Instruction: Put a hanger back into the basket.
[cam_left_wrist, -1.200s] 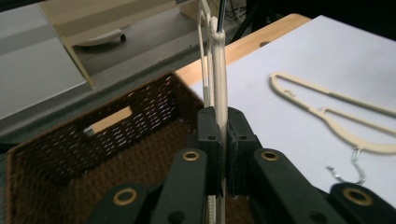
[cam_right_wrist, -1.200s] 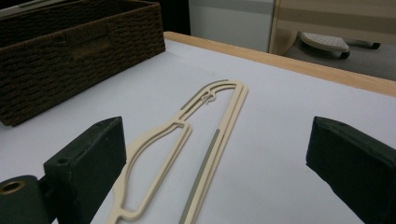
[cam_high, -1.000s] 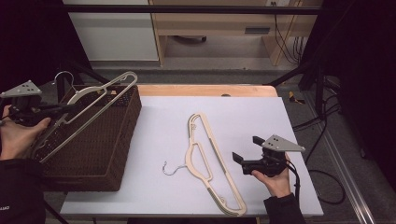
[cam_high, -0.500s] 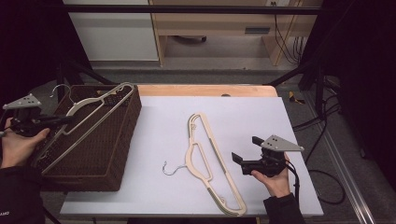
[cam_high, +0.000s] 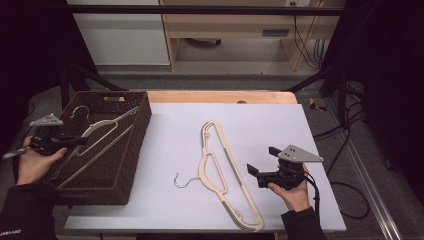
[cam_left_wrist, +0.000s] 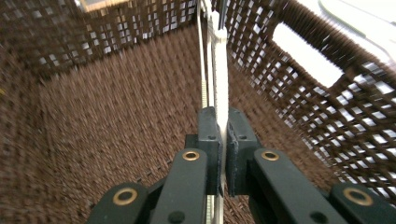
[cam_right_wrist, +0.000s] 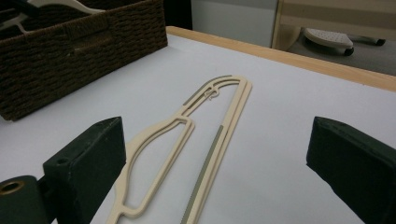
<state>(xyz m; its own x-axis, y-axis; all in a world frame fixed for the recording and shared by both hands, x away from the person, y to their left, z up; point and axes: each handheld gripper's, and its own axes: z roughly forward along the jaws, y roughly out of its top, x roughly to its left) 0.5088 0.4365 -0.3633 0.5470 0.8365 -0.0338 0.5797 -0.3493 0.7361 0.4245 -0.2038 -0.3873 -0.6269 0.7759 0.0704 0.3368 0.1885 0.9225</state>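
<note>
Left gripper (cam_high: 75, 141) has its fingers (cam_left_wrist: 208, 140) clamped on a cream hanger (cam_high: 102, 131), which sits tilted inside the brown wicker basket (cam_high: 131, 165) at the left end of the table (cam_high: 260, 120); its wire hook (cam_high: 80, 111) pokes up near the basket's far wall. In the left gripper view the hanger is seen edge-on, blurred, its lower end cut off behind the fingers; whether it touches the basket floor I cannot tell. Second cream hanger (cam_high: 222, 172) lies flat on the table's middle, metal hook (cam_high: 182, 181) toward the basket, its near tip close to the table's front edge. Right gripper (cam_high: 261, 163) rests just beside it, fingers (cam_right_wrist: 88, 158) wide apart with nothing between them; in the right gripper view that hanger (cam_right_wrist: 196, 140) runs off the bottom edge. Table top is pale grey-white with a wooden strip (cam_high: 220, 96) along the far edge. Room dark at both sides; white cabinet (cam_high: 120, 37), wooden furniture (cam_high: 240, 25) and cables (cam_high: 300, 40) behind.
</note>
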